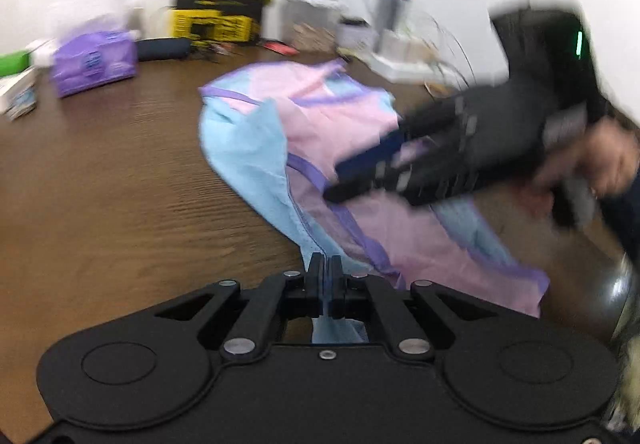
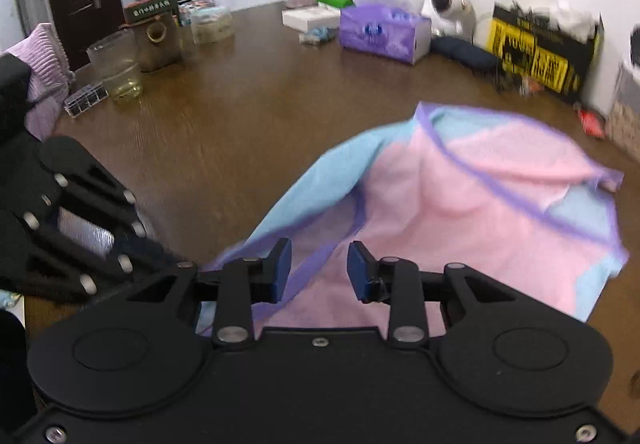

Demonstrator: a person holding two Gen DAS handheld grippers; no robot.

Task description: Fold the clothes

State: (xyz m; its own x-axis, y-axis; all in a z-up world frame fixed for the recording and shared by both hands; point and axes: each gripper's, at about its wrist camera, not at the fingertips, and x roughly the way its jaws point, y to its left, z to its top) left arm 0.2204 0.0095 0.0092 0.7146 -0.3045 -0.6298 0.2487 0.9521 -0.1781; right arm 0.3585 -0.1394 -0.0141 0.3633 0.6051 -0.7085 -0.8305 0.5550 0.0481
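The left gripper (image 1: 326, 276) is pinched tight on a blue edge of the soft pink, blue and purple shirt (image 1: 320, 132). The shirt lies rumpled on the brown wooden table (image 1: 100, 184), stretching long from that gripper away toward the far wall. The right gripper (image 2: 316, 268) has its fingers wide apart over the pink cloth, holding nothing.

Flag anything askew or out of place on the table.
The pink and blue garment lies bunched and skewed on the wooden table, one blue edge pulled up into the shut left gripper. Nothing looks spilled or damaged.
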